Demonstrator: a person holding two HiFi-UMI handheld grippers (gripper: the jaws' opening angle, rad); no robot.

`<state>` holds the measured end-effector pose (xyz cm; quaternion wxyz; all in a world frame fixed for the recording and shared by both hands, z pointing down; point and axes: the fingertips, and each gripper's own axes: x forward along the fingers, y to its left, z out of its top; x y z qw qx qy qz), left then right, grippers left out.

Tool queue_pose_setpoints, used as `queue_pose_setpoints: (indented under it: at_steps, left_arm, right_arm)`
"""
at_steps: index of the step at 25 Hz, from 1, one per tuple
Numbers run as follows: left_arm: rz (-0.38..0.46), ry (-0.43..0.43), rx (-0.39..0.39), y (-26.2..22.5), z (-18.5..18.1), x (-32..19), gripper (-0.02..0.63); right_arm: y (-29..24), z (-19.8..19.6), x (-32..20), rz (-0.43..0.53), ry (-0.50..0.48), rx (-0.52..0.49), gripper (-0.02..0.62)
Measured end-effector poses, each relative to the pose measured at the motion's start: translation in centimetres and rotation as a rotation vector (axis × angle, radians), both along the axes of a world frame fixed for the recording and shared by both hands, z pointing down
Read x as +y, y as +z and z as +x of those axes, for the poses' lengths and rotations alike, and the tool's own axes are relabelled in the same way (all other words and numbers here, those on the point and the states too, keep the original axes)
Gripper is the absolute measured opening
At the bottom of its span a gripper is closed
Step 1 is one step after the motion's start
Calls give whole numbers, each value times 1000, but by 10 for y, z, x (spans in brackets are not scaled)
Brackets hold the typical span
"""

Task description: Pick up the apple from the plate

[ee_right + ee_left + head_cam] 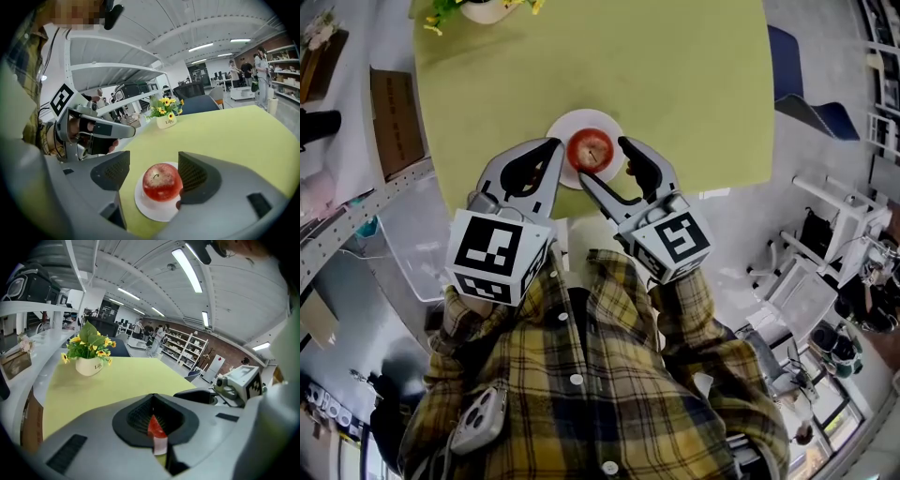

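Observation:
A red apple point(590, 149) sits on a small white plate point(563, 127) near the front edge of the green table point(694, 75). My right gripper point(603, 160) is open, its jaws on either side of the apple. In the right gripper view the apple point(161, 182) lies between the pads of the right gripper point(154, 169); the right pad is close against it and the left pad stands clear. My left gripper point(551, 146) hovers just left of the plate with its jaws together. In the left gripper view a sliver of the apple point(155, 426) shows past the shut left gripper point(154, 416).
A white pot of yellow flowers point(487, 9) stands at the table's far left corner. Metal shelving point(356, 197) runs along the left side. A blue chair point(806, 103) stands to the right of the table. White equipment point(834, 234) is on the floor at right.

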<state>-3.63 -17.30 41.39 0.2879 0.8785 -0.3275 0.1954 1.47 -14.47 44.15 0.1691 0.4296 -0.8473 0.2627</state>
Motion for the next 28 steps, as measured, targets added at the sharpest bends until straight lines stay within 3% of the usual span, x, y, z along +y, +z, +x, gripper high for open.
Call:
queue_pose_setpoints:
  at_steps: [12,28]
  left_arm:
    - [-38,-21,-10,33,-11,-1,6]
    - [-73,-40,-20,58,-16,0,6]
  right_arm:
    - [43,-4,0,14,-43,123,371]
    - [83,-9,4,-23,-99,180,374]
